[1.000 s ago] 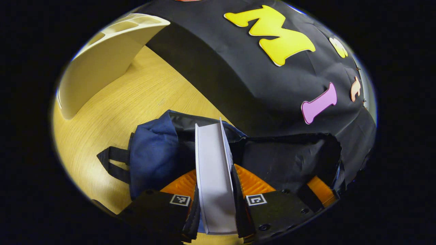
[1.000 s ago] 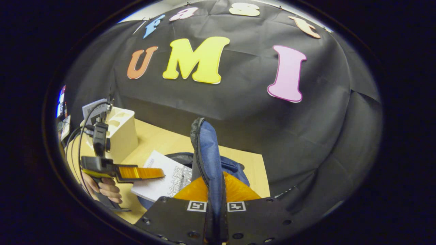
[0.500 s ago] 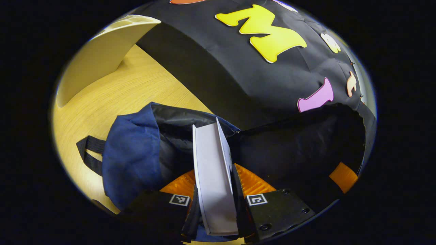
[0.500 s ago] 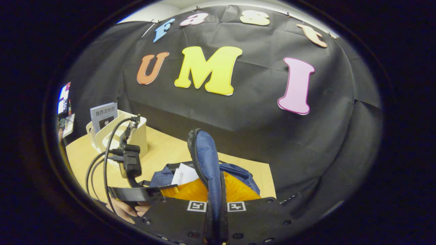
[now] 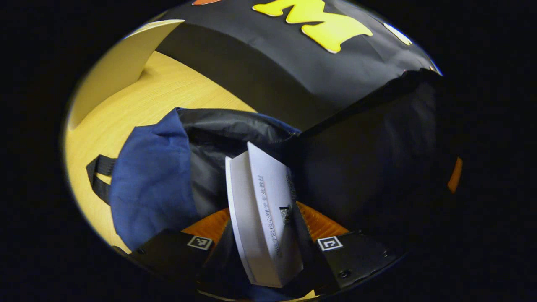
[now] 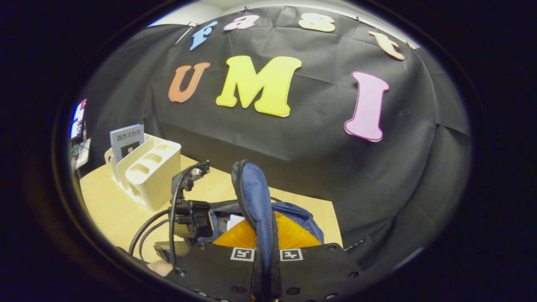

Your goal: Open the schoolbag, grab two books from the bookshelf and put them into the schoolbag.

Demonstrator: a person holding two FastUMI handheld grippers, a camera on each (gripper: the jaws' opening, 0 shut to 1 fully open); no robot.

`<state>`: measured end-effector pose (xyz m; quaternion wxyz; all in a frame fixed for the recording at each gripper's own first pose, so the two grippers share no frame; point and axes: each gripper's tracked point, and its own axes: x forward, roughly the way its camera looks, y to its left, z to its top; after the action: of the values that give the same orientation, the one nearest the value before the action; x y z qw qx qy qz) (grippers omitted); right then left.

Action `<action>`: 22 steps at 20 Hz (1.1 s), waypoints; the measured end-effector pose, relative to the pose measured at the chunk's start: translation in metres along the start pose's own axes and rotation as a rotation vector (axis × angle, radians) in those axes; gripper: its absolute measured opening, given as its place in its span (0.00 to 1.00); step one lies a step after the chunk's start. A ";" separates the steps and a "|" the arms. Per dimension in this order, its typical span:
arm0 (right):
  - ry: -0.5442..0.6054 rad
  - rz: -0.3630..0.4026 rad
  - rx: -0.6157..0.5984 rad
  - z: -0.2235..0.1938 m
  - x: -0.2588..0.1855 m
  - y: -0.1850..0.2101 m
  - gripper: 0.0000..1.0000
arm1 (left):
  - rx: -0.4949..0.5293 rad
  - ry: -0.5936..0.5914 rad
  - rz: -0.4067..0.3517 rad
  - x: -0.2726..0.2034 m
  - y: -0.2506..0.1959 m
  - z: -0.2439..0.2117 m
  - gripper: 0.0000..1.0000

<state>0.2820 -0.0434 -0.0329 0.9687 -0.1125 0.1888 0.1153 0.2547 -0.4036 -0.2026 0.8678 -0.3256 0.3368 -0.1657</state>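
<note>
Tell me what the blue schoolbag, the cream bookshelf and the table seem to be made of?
Schoolbag: soft woven fabric, matte blue outside, since it folds and sags; its lining looks like thin, slightly shiny black synthetic. Bookshelf: probably moulded plastic, smooth cream with rounded slots. Table: light wood or a wood-look laminate, with fine grain lines; which one cannot be told.

Blue schoolbag [image 5: 151, 176], black lining; white book [image 5: 260, 218]; cream bookshelf [image 6: 147, 176].

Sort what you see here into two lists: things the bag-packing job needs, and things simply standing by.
In the job: schoolbag; its flap, pinched by the right gripper; white book going into the bag, with the left gripper; bookshelf; second book standing in it.

Standing by: table; cables.
</note>
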 end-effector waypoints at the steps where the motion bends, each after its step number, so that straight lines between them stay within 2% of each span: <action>1: 0.001 -0.011 0.018 -0.003 0.003 -0.003 0.07 | 0.046 0.007 0.027 -0.005 0.008 -0.001 0.82; 3: 0.013 -0.003 0.063 -0.016 0.004 -0.001 0.07 | 0.140 -0.003 0.101 -0.019 0.030 0.005 0.88; 6: 0.039 -0.009 0.128 -0.031 0.005 -0.006 0.07 | 0.262 -0.055 0.166 -0.039 0.051 0.027 0.91; 7: 0.042 -0.010 0.144 -0.034 0.003 -0.006 0.04 | 0.278 -0.061 0.175 -0.048 0.056 0.032 0.94; 8: 0.045 -0.010 0.157 -0.037 0.000 -0.008 0.07 | 0.289 -0.062 0.170 -0.058 0.059 0.035 0.94; 10: 0.047 -0.012 0.173 -0.042 -0.002 -0.007 0.07 | 0.328 -0.085 0.169 -0.080 0.065 0.048 0.95; 11: 0.050 -0.015 0.181 -0.046 -0.005 -0.007 0.07 | 0.357 -0.106 0.180 -0.093 0.069 0.057 1.00; 12: 0.052 -0.017 0.200 -0.049 -0.007 -0.006 0.07 | 0.384 -0.129 0.192 -0.104 0.074 0.065 0.95; 16: 0.057 -0.014 0.264 -0.061 -0.009 -0.002 0.08 | 0.466 -0.198 0.234 -0.155 0.091 0.094 0.98; 22: 0.055 -0.024 0.286 -0.070 -0.009 -0.001 0.08 | 0.540 -0.301 0.292 -0.240 0.119 0.140 0.99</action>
<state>0.2502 -0.0647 -0.0920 0.9706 0.0215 0.2284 0.0726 0.1877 -0.1317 -0.0901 0.9772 -0.0534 0.1921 -0.0730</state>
